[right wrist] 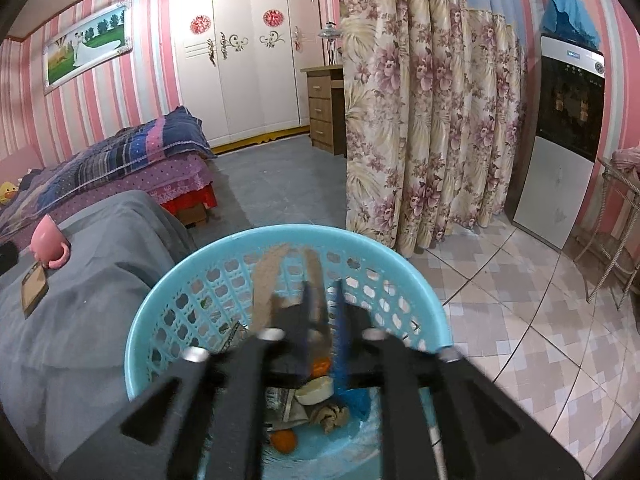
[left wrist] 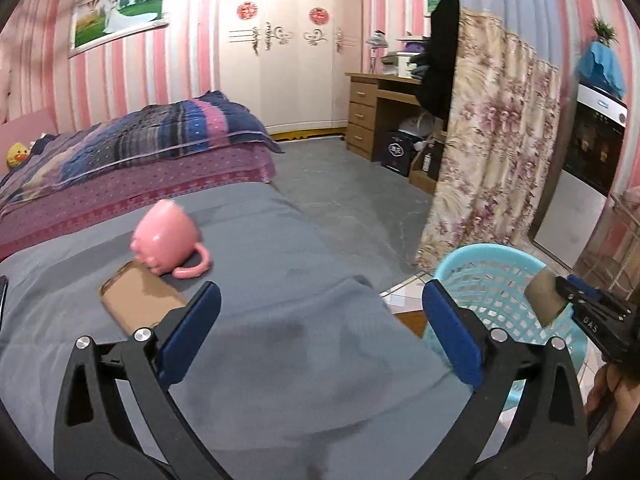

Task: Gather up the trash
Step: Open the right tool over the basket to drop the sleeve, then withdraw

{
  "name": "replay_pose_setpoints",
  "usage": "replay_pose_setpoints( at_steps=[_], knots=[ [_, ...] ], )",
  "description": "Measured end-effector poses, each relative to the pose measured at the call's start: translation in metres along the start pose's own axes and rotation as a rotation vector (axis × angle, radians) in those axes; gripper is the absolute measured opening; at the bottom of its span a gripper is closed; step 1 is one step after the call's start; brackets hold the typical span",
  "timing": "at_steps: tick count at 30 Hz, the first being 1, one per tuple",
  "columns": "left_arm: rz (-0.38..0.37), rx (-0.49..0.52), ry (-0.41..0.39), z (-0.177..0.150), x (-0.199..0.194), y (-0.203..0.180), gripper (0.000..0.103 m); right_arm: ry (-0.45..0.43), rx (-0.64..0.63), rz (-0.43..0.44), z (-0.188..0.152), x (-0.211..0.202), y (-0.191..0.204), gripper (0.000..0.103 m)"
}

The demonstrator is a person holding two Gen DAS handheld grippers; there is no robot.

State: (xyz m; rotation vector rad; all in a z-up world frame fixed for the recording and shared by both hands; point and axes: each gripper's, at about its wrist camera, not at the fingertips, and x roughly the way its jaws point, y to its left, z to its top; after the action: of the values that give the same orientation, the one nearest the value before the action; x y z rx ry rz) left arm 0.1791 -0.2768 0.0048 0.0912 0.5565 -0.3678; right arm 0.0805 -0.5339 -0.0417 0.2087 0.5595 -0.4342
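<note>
My left gripper (left wrist: 320, 330) stands wide with nothing between its 2 blue pads, over the grey blanket (left wrist: 280, 360). My right gripper (right wrist: 323, 300) is partly parted over the blue basket (right wrist: 168, 292), a brown cardboard piece (right wrist: 272, 280) blurred at its fingers; I cannot tell if they press it. Beyond, a pink mug (left wrist: 166, 236) lies tipped beside a phone (left wrist: 136, 304).

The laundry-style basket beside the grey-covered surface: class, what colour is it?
Light turquoise blue. The basket shows best in the right wrist view, with trash lying inside.
</note>
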Motion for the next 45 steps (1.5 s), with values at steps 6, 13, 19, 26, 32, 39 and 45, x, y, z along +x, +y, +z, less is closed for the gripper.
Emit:
replay_pose_setpoints(
  at_steps=[6,13,19,26,32,39,45],
  knots=[
    [0.050,0.001,-0.017,-0.007,-0.020,0.023,0.098,-0.010,-0.008,0.003,-0.002,-0.001,0.013,0.077],
    [0.090,0.009,-0.061,-0.015,-0.063,0.050,0.098,-0.044,-0.017,0.005,-0.006,-0.019,0.030,0.098],
    [0.108,-0.002,-0.097,-0.029,-0.105,0.068,0.098,-0.090,-0.051,0.051,-0.004,-0.057,0.060,0.098],
    [0.138,-0.016,-0.120,-0.055,-0.150,0.091,0.098,-0.151,-0.124,0.160,-0.012,-0.120,0.117,0.098],
    [0.178,-0.080,-0.107,-0.080,-0.175,0.129,0.098,-0.151,-0.157,0.239,-0.023,-0.153,0.160,0.098],
    [0.246,-0.125,-0.096,-0.106,-0.194,0.164,0.098,-0.130,-0.211,0.307,-0.053,-0.176,0.210,0.098],
    [0.271,-0.135,-0.084,-0.121,-0.199,0.174,0.098,-0.109,-0.244,0.325,-0.078,-0.187,0.235,0.098]
  ],
)
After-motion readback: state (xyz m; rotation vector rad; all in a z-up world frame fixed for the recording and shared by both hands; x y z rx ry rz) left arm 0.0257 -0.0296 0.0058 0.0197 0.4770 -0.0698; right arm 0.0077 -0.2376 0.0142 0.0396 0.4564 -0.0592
